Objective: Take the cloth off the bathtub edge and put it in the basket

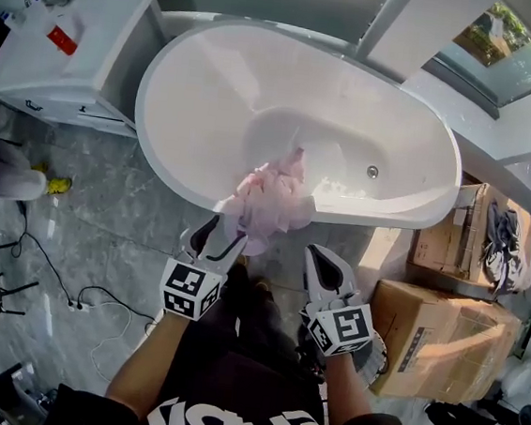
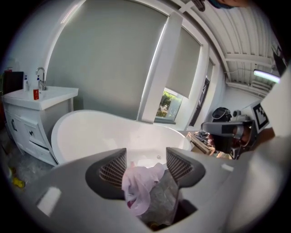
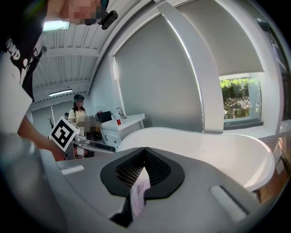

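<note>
Pink cloth (image 1: 272, 198) draped over the near edge of a white bathtub (image 1: 160, 139), with two hand-held grippers just below it.
The cloth hangs over the rim, partly down the outer wall. The left hand-held gripper (image 1: 226, 231) has its jaws apart, the cloth's hanging end between them, unpinched. The right hand-held gripper (image 1: 315, 257), clear of the cloth, has its jaws together on a pale slip (image 3: 138, 193).
</note>
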